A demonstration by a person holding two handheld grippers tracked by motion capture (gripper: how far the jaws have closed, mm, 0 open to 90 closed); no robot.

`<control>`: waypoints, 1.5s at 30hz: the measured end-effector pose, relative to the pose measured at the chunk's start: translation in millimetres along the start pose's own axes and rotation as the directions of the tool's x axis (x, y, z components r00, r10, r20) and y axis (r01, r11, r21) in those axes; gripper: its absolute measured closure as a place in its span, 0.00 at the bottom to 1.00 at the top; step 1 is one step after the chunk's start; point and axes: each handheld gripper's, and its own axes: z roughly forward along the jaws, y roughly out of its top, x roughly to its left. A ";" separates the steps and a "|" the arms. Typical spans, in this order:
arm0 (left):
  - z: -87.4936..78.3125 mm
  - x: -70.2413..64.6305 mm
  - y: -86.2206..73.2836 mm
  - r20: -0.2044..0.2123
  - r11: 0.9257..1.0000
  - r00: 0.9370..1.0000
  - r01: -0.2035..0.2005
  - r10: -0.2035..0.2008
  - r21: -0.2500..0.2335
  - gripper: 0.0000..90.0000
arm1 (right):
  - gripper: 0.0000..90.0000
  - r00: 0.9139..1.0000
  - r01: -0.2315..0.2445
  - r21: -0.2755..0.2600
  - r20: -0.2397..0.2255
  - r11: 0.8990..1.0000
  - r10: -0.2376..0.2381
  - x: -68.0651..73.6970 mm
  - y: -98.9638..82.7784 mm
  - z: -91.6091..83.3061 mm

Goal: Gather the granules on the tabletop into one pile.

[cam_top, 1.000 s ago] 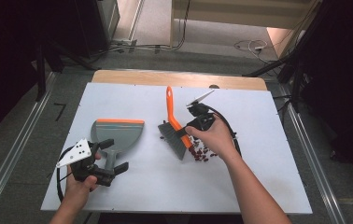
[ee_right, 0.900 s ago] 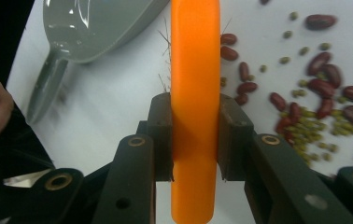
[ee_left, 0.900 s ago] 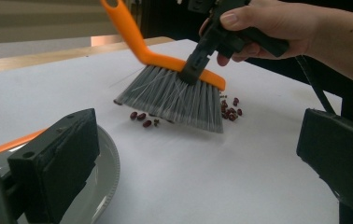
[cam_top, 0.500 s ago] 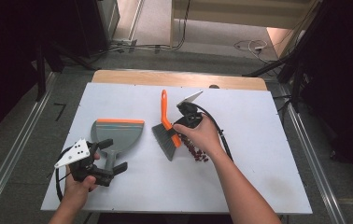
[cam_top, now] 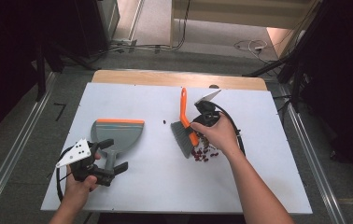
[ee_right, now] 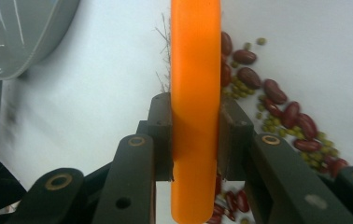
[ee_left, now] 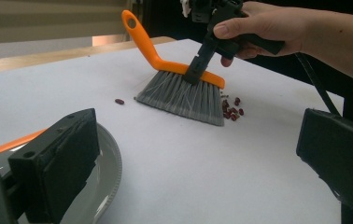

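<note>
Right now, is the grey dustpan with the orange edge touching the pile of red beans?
No, the grey plastic dustpan with the orange edge lies well left of the red beans, with bare white table between them.

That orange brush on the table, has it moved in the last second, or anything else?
The brush, clamped in the right gripper, slid left toward the dustpan, leaving the red beans behind its bristles on the right. The left gripper stayed by the dustpan's handle, and the dustpan did not move.
</note>
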 end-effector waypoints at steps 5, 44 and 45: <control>0.8 -0.8 0.7 -0.001 1.000 1.000 -0.007 0.007 0.000 0.00 | 0.77 1.000 0.016 -0.022 -0.013 1.000 -0.016 10.2 3.0 -8.2; 0.3 -1.9 0.1 -0.001 1.000 1.000 -0.017 0.017 0.007 0.00 | 0.77 0.988 -0.152 -0.087 -0.035 0.984 0.150 -23.3 -12.9 -5.1; 0.3 -1.9 0.1 -0.001 1.000 1.000 -0.017 0.017 0.008 0.00 | 0.77 0.989 -0.149 -0.085 -0.031 0.985 0.147 -24.4 -14.4 -6.5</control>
